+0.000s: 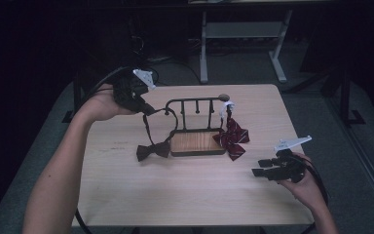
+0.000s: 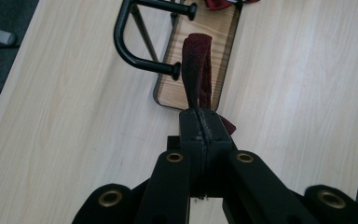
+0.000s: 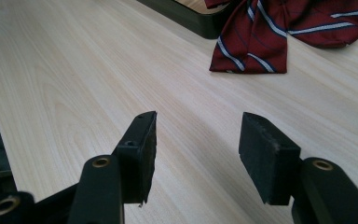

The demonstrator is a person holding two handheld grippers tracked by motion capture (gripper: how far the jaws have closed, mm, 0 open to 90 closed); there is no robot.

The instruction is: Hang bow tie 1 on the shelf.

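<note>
A black metal rack [image 1: 195, 100] on a wooden base [image 1: 197, 143] stands mid-table. My left gripper [image 1: 145, 109] is raised off the rack's left end, shut on the strap [image 1: 147, 127] of a dark bow tie [image 1: 152, 150]. The bow itself lies on the table by the base's left corner. In the left gripper view the jaws [image 2: 204, 126] pinch that maroon strap [image 2: 196, 70], which loops beside a rack peg [image 2: 175, 71]. A red striped bow tie [image 1: 233, 137] hangs at the rack's right end. My right gripper [image 1: 262, 167] is low at the front right, open and holding nothing [image 3: 198, 140].
The striped tie [image 3: 279, 32] spreads on the table ahead of the right gripper, beside the base's corner [image 3: 193, 21]. The table's right edge [image 1: 292, 146] is close to the right hand. A desk frame [image 1: 243, 44] stands on the floor beyond the table.
</note>
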